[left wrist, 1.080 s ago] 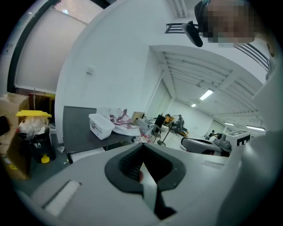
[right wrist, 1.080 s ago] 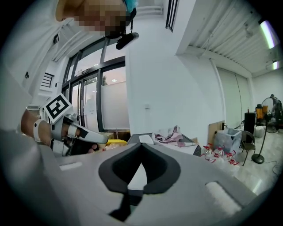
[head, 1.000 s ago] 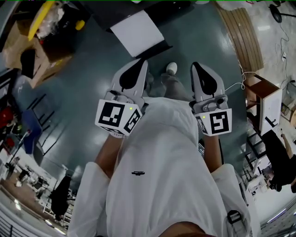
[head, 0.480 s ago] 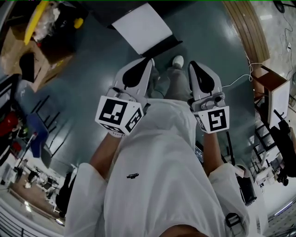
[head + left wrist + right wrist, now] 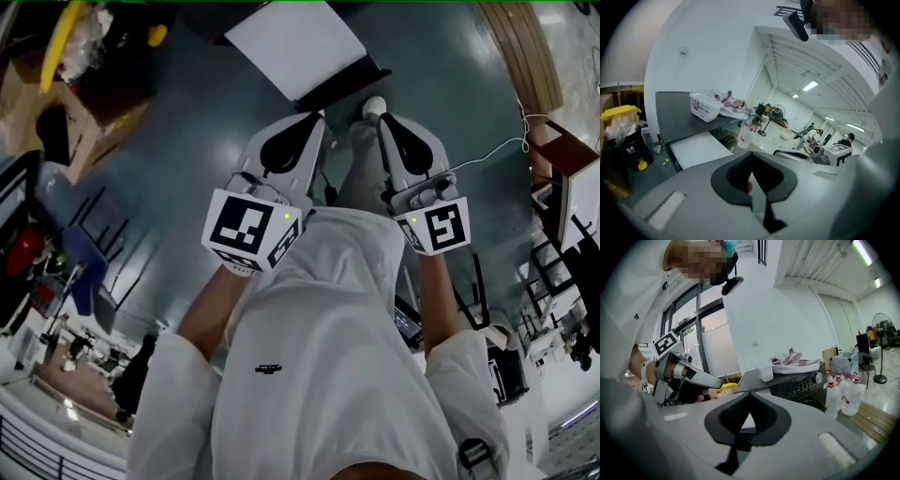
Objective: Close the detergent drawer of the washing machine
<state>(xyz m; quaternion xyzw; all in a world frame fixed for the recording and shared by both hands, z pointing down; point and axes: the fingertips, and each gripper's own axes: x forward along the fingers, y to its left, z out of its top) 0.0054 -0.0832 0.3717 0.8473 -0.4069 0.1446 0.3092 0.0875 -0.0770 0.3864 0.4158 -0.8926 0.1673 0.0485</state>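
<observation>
The washing machine (image 5: 295, 47) stands ahead at the top of the head view, with a dark top and a white panel. In the right gripper view its dark front with a knob (image 5: 818, 377) shows; the detergent drawer cannot be made out. A white tub (image 5: 705, 107) and crumpled cloth (image 5: 794, 363) lie on top. My left gripper (image 5: 314, 117) and right gripper (image 5: 382, 120) are held side by side before my chest, well short of the machine. The left gripper (image 5: 751, 157) and the right gripper (image 5: 749, 397) are both shut with nothing between the jaws.
A black bin with a yellow lid (image 5: 623, 136) and a cardboard box (image 5: 37, 103) sit left of the machine. Several water bottles (image 5: 848, 394) stand on a wooden platform (image 5: 511, 47) to its right. A dark floor (image 5: 187, 178) lies in between.
Both grippers have risen in the head view and closed in on the machine. The person's foot has stepped forward. Both grippers stay shut.
</observation>
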